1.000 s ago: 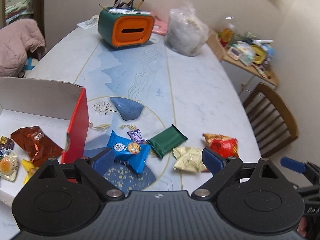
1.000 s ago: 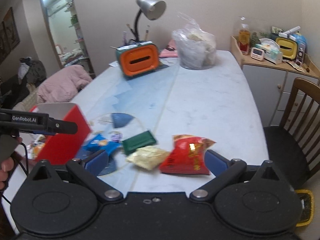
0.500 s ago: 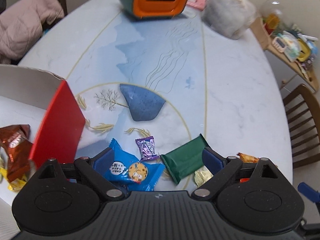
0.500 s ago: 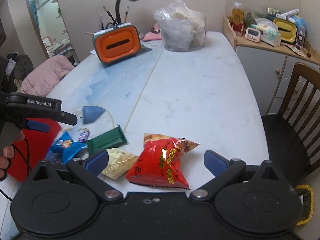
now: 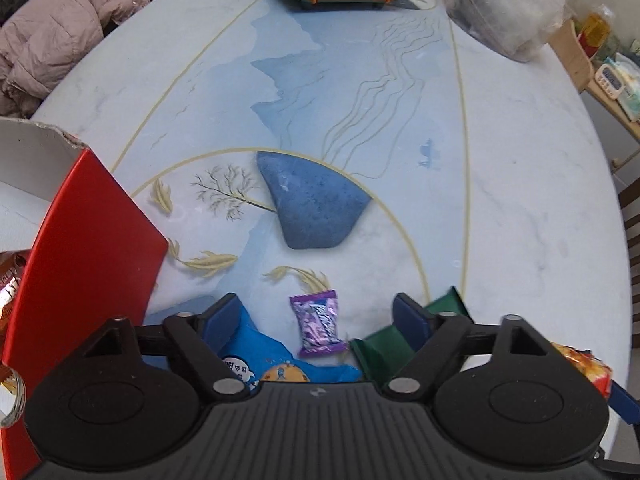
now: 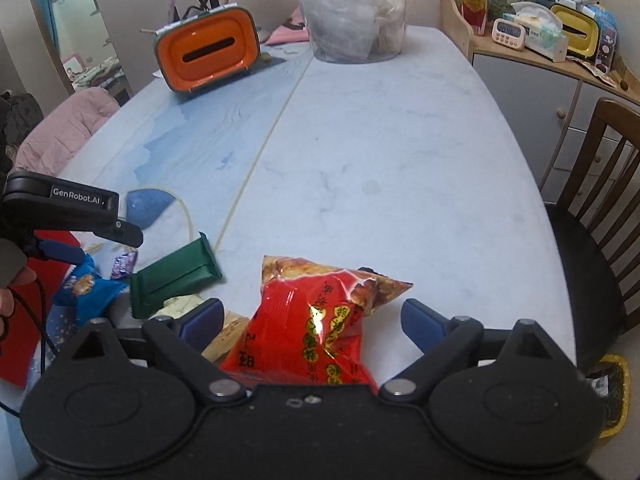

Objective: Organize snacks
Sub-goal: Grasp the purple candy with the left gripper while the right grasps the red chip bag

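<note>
Right wrist view: bare table (image 6: 360, 160) is seen toward 12 o'clock; red snack bag (image 6: 316, 320) lies between the spread, just-narrowing right gripper (image 6: 312, 320) fingers, ungripped.

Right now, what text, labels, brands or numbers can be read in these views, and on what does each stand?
"GenRobot.AI": side of the left tongs, right wrist view.
Red snack bag: yellow characters, unreadable.
Purple candy wrapper: lettering blurred.
Blue snack packet: speech-bubble print too small.
Clock on the sideboard: digits too blurred.

Both grippers' fingers (image 5: 224, 316) (image 6: 200, 316) just closing, still apart, empty.
</note>
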